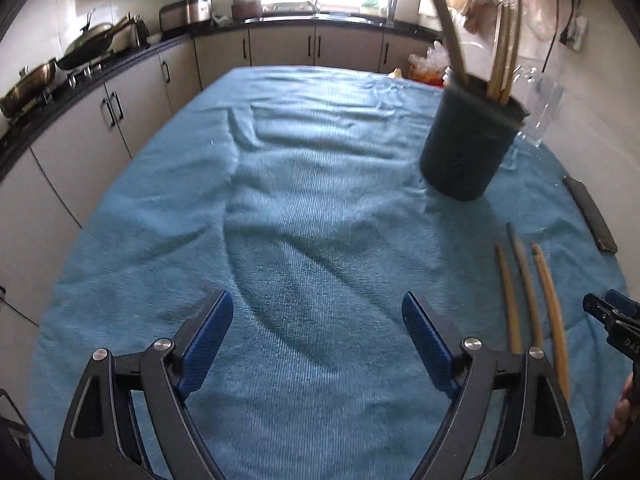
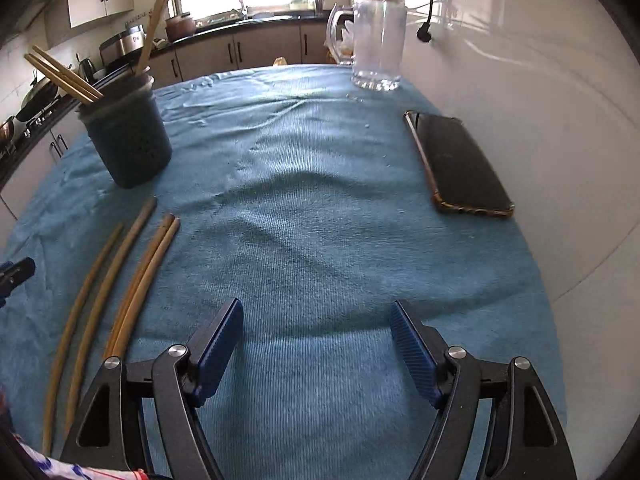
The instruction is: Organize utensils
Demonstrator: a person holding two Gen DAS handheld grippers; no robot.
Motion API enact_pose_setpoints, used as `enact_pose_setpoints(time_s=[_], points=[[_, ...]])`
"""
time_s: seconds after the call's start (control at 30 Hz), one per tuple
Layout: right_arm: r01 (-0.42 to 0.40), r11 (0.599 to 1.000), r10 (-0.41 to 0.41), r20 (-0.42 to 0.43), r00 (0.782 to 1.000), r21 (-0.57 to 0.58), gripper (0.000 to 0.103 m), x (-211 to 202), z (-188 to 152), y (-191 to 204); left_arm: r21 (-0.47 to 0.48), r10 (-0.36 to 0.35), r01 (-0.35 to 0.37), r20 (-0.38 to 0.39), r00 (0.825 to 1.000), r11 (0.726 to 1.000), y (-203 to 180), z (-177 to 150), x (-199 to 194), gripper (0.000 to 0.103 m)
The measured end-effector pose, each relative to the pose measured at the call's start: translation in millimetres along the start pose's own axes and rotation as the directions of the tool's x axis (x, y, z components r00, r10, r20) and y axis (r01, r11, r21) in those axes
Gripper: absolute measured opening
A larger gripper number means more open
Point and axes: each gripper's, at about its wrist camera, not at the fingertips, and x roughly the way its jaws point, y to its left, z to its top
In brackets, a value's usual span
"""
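Observation:
A dark round utensil holder (image 1: 470,140) stands on the blue towel (image 1: 304,208), with several wooden chopsticks (image 1: 506,56) and a grey handle (image 1: 444,20) upright in it. It also shows in the right wrist view (image 2: 128,136). Several loose chopsticks (image 2: 120,284) lie side by side on the towel, left of my right gripper; they also show in the left wrist view (image 1: 528,292). My left gripper (image 1: 318,344) is open and empty above the towel. My right gripper (image 2: 316,348) is open and empty; its tip shows in the left wrist view (image 1: 612,312).
A black phone (image 2: 456,164) lies on the towel (image 2: 320,220) near the right wall. A clear glass mug (image 2: 376,44) stands at the far right. Kitchen cabinets and a counter with pans (image 1: 80,52) run along the left and back.

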Motion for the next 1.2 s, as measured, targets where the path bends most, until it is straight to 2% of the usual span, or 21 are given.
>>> enact_pose_setpoints(time_s=[0.13,0.2,0.27,0.33,0.47,0.53,1.2], points=[[-0.002,1.000,0.002,0.004,1.000,-0.007,0.081,5,5,3,-0.024,0.001,-0.002,-0.016,1.000,1.000,0,7,12,0.086],[-0.002,1.000,0.002,0.009,1.000,-0.012,0.083,5,4,4,-0.015,0.005,-0.005,-0.019,1.000,1.000,-3,8,17,0.098],[-0.005,1.000,0.005,0.009,1.000,-0.010,0.085,5,5,5,0.020,0.017,-0.016,-0.040,0.999,1.000,-10,8,22,0.103],[-0.005,1.000,0.005,0.010,1.000,-0.011,0.085,6,6,7,0.050,0.055,-0.052,-0.046,0.997,0.997,-15,7,24,0.103],[0.006,1.000,-0.006,0.002,1.000,-0.002,0.090,11,10,6,0.044,0.047,-0.045,-0.048,0.998,0.998,-13,8,25,0.103],[0.033,0.999,-0.032,-0.020,0.999,0.022,0.103,15,11,3,0.043,0.047,-0.045,-0.048,0.998,0.998,-14,7,25,0.103],[0.035,0.999,-0.035,-0.007,0.999,0.035,0.103,15,10,0,0.043,0.047,-0.045,-0.048,0.998,0.998,-13,7,25,0.103]])
